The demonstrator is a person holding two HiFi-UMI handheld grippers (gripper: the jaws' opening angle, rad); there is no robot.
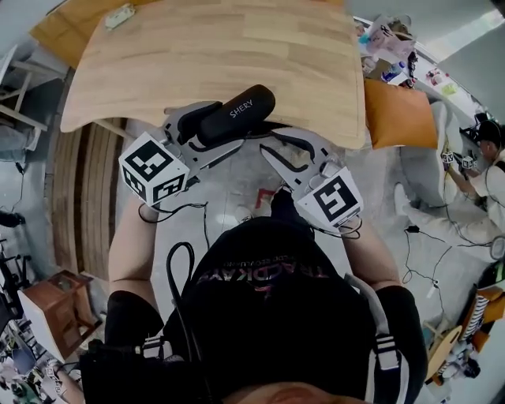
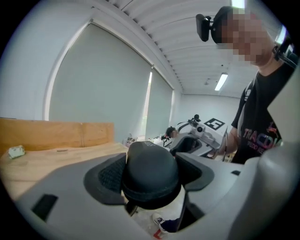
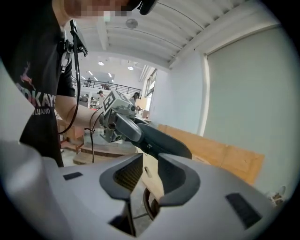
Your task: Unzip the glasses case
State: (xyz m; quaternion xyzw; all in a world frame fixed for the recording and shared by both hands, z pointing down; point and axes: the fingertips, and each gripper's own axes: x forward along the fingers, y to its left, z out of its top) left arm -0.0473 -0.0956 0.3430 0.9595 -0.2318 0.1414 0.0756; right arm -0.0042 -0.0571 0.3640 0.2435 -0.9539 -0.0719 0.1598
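Note:
A black glasses case [image 1: 237,113] marked SHERY is held in the air just in front of the wooden table's near edge. My left gripper [image 1: 203,132] is shut on one end of it; in the left gripper view the rounded end of the case [image 2: 150,176] fills the space between the two pads. My right gripper [image 1: 268,142] points up and left, its tips just below the case's other end. In the right gripper view its jaws [image 3: 150,171] stand a narrow gap apart with nothing pressed between them, and the case [image 3: 161,140] runs across just beyond them.
The wooden table [image 1: 213,55] stretches ahead, with a small white object [image 1: 120,16] at its far left. An orange cushion [image 1: 398,114] lies right of the table. A person [image 1: 481,181] sits on the floor at the far right. A wooden stool [image 1: 59,304] stands lower left.

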